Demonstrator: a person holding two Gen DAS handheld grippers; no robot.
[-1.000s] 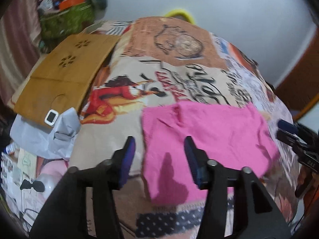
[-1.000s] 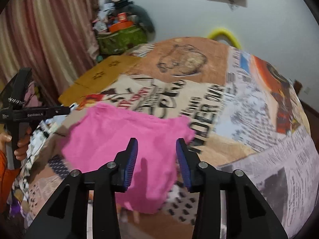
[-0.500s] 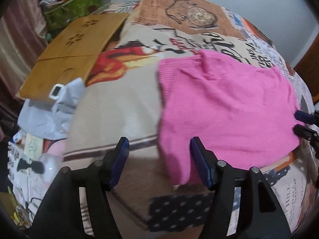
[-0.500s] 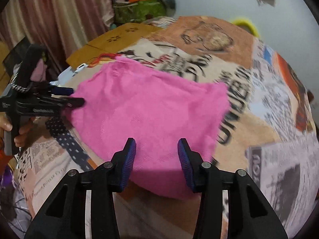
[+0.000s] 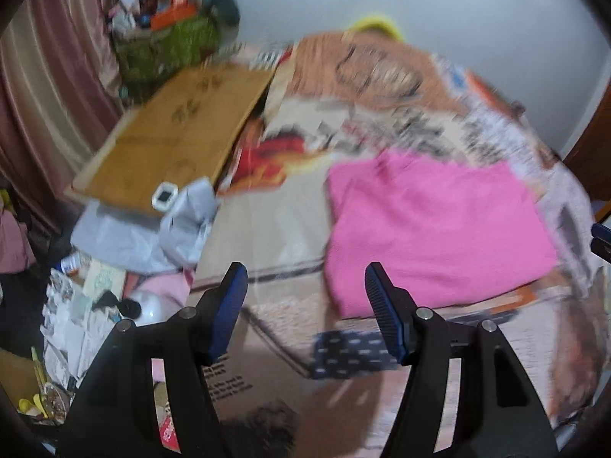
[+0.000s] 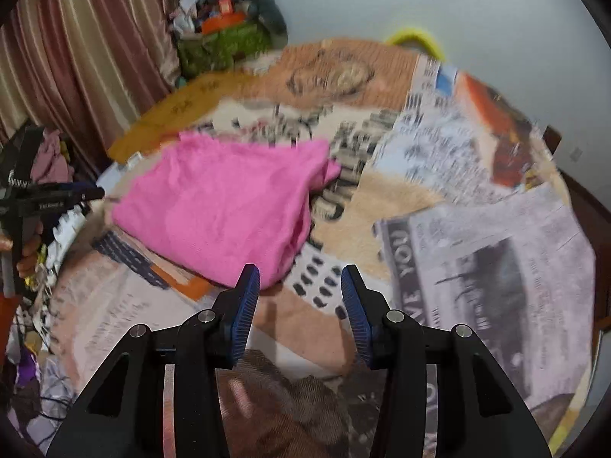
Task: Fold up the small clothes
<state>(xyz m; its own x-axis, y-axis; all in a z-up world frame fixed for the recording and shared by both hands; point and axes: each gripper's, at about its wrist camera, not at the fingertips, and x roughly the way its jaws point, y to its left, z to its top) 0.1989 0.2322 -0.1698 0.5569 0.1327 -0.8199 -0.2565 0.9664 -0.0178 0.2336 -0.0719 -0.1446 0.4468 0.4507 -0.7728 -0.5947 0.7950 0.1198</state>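
A pink knit garment (image 5: 435,229) lies folded flat on the printed bedspread (image 5: 267,236); it also shows in the right wrist view (image 6: 225,210). My left gripper (image 5: 305,305) is open and empty, just short of the garment's near left corner. My right gripper (image 6: 299,294) is open and empty, at the garment's near right corner, not touching it. The left gripper also appears at the left edge of the right wrist view (image 6: 88,194). The right gripper's tip shows at the right edge of the left wrist view (image 5: 601,238).
A brown cardboard sheet (image 5: 172,141) lies at the bed's far left, with a grey plastic bag (image 5: 152,233) at its near end. A cluttered green basket (image 5: 168,42) stands by striped curtains (image 6: 76,57). Loose items cover the floor at left (image 5: 72,316).
Both grippers have pulled back from the pink garment toward me and risen. The garment now lies flat beyond the fingertips. Both views are blurred by motion.
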